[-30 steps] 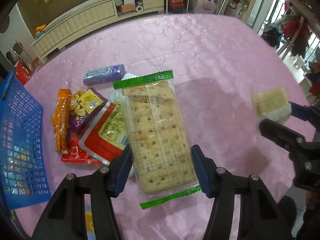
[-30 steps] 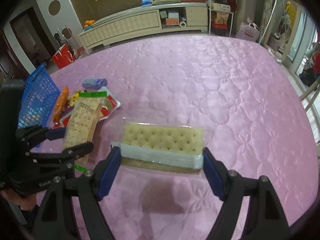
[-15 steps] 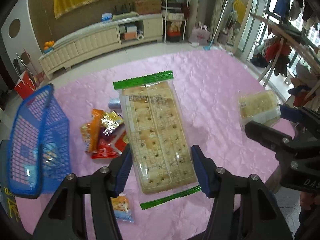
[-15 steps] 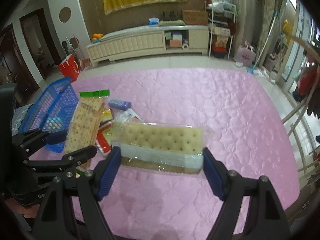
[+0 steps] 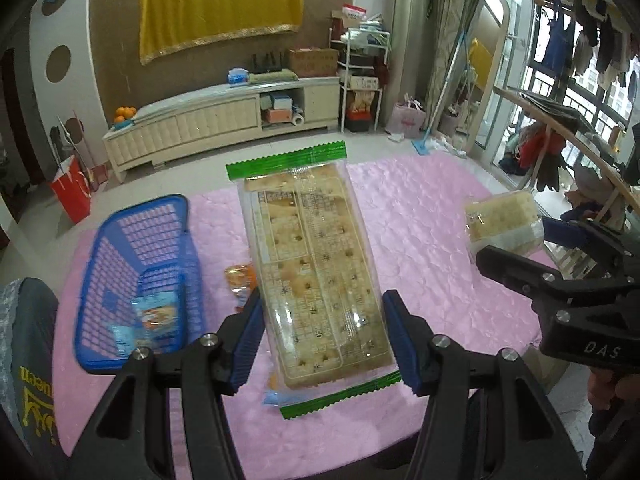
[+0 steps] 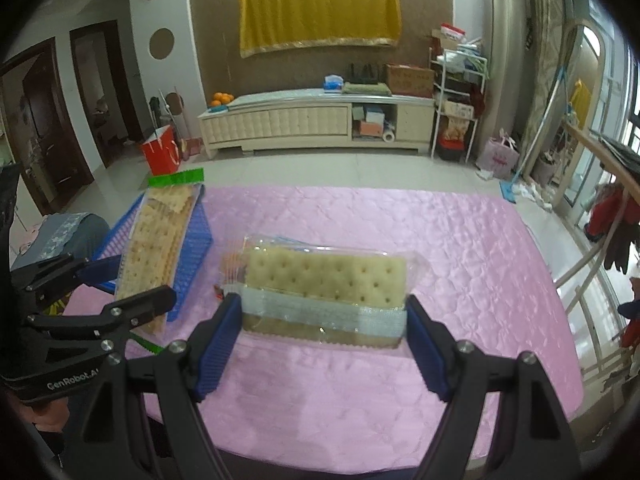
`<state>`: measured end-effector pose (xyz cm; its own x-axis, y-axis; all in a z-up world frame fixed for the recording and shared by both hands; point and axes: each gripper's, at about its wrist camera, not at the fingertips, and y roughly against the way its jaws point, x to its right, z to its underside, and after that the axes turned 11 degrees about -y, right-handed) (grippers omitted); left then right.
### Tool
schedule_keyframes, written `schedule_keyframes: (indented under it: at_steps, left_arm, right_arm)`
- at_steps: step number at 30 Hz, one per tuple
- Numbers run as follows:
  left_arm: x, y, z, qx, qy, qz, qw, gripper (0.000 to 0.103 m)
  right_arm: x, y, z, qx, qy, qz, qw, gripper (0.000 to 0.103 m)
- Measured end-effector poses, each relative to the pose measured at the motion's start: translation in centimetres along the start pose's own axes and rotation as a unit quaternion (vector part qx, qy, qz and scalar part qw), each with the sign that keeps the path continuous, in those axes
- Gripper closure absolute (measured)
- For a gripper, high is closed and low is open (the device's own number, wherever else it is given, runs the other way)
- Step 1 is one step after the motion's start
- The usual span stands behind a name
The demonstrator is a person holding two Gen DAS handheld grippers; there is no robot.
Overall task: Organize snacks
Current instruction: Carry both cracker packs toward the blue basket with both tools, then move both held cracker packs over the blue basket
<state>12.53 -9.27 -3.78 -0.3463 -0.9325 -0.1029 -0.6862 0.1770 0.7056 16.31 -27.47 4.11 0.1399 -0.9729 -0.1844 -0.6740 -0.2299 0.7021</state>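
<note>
My left gripper (image 5: 326, 340) is shut on a long clear pack of crackers with green ends (image 5: 316, 272), held lengthwise high above the pink table (image 5: 420, 248). The same pack (image 6: 156, 248) and the left gripper (image 6: 132, 284) appear at the left of the right wrist view. My right gripper (image 6: 324, 328) is shut across the ends of a clear pack of pale sandwich crackers (image 6: 326, 280), also lifted off the table. That pack (image 5: 502, 216) shows at the right of the left wrist view. A blue plastic basket (image 5: 140, 276) stands on the table's left side with a light blue packet (image 5: 148, 320) inside.
An orange snack packet (image 5: 240, 280) lies on the table between the basket and the held pack; other snacks are hidden behind it. A chair back with dark cloth (image 5: 28, 364) stands at the near left. Beyond the table are a floor, a long cream cabinet (image 5: 216, 124) and a red bag (image 5: 72, 192).
Both grippers have risen with their cracker packs, and the views now take in the room. The snack pile and blue basket have slid down and behind the held pack in the left wrist view.
</note>
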Motion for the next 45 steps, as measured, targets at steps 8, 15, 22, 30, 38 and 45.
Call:
schedule_keyframes:
  at_steps: [8,15,22,30,38,45]
  left_arm:
    - [-4.4,3.4,1.6,0.013,0.015,-0.024,0.9995,0.047]
    - [-9.5,5.1,3.0,0.014,0.041,-0.046,0.9980,0.047]
    - [-14.5,5.3,4.7,0.007,0.077,-0.065,0.9949,0.047]
    - [-18.9,4.2,6.9,-0.008,0.108,-0.081,0.9908,0.047]
    - [-20.8,3.0,8.8,-0.026,0.130,-0.084,0.9877,0.047]
    - [-21.3,2.1,9.8,-0.036,0.140,-0.079,0.9864,0.047]
  right_arm:
    - [-5.5,0.0,-0.7,0.013,0.033,-0.027,0.999,0.021]
    - [-10.7,-1.7,-1.4,0.010,0.058,-0.061,0.996,0.021]
    - [-15.7,-4.7,-1.4,-0.013,0.091,-0.088,0.992,0.021]
    - [-20.2,-8.1,-1.0,-0.039,0.124,-0.111,0.985,0.021]
    - [-22.8,-11.5,0.1,-0.073,0.153,-0.106,0.980,0.021]
    - [-24.0,-14.3,1.1,-0.109,0.178,-0.097,0.973,0.020]
